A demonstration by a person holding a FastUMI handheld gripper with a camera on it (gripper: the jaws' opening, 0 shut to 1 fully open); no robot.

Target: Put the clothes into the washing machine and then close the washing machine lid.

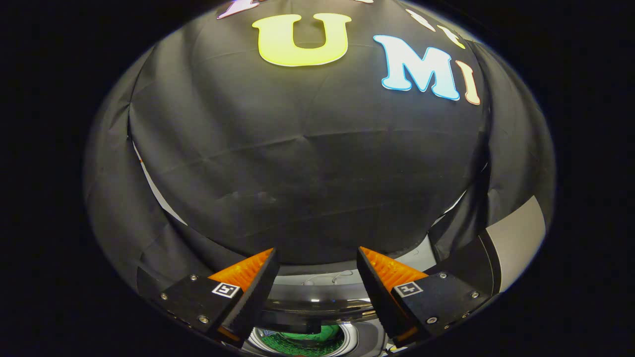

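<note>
**A:** Two fingers spread wide on the tongs (pixel 315 258), nothing between them. So where's the laundry?

**B:** Right below and slightly behind the tips. You can see green clothes (pixel 307 339) sitting inside the washing machine's round drum opening (pixel 349 342), down between the finger bases. Looks like they're already in.

**A:** And the lid?

**B:** That dark glossy band (pixel 317 300) just ahead of the fingers seems to be the washing machine lid, standing up. I'd guess the next move is hooking it and swinging it down toward the drum. Beyond that, just the black cloth wall (pixel 307 163).
</note>
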